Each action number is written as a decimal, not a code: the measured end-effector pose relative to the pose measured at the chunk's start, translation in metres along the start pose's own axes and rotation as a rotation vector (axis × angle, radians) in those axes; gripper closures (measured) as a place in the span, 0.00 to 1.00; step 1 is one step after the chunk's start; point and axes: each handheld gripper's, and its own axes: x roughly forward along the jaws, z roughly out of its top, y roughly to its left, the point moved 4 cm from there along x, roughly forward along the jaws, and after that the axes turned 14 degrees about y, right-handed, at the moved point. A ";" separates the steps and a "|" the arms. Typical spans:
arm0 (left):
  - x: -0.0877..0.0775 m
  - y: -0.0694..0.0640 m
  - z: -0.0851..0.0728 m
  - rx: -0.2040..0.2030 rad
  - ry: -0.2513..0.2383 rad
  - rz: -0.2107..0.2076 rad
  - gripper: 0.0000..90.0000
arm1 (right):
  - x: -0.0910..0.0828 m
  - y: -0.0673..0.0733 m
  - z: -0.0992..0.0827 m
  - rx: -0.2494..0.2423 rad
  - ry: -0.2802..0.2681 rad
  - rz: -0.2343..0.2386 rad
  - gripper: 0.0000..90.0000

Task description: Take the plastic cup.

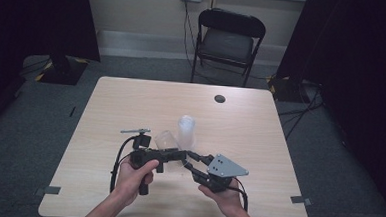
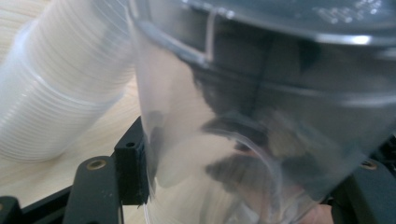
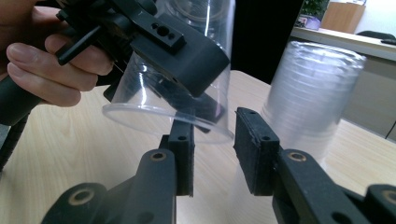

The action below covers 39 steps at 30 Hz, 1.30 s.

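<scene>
So the left tongs (image 1: 178, 155) are clamped on a single clear plastic cup (image 1: 166, 139), jaws pinching its wall from both sides, and the cup sits tipped over in the air with its open rim facing down and toward the right hand. In the left gripper view the cup wall (image 2: 261, 116) is pressed right up between the 2 black jaws, so that grip looks solid. The right tongs (image 3: 212, 149) are open a bit with nothing in them, hovering just under the cup's rim (image 3: 163, 122), my guess is they're lined up to take the rim or steady it for a handoff. Just beside all this stands the stack of nested cups (image 1: 186, 130), upside down on the tabletop (image 1: 131, 100), probably where this 1 came from. Farther out there's a black folding chair (image 1: 228, 43) behind the tabletop.
</scene>
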 end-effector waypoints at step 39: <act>0.012 -0.014 -0.004 0.009 -0.003 -0.137 0.22 | -0.010 -0.001 0.006 0.008 -0.153 -0.112 0.99</act>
